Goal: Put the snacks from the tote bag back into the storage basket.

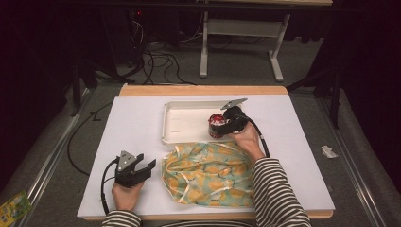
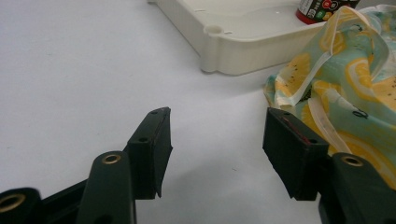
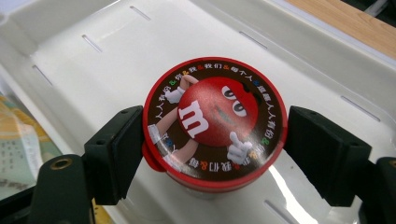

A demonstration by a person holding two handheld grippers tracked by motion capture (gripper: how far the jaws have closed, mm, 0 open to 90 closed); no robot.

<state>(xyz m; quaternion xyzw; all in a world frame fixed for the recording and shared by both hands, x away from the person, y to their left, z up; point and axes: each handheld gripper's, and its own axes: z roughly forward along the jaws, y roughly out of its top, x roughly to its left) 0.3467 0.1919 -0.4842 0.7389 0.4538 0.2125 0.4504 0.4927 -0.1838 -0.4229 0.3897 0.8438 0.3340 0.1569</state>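
Inside the white tray, the right tool grasps the red candy tub just under its lid: rigid, light, glossy, so likely slippery. Left tool rests released on the bench.

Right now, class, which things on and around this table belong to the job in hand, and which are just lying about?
In the job:
- red candy tub, between the right claw jaws
- white tray under it
- lemon-print cloth bag

Lying about:
- paper scrap on the floor
- green packet on the floor
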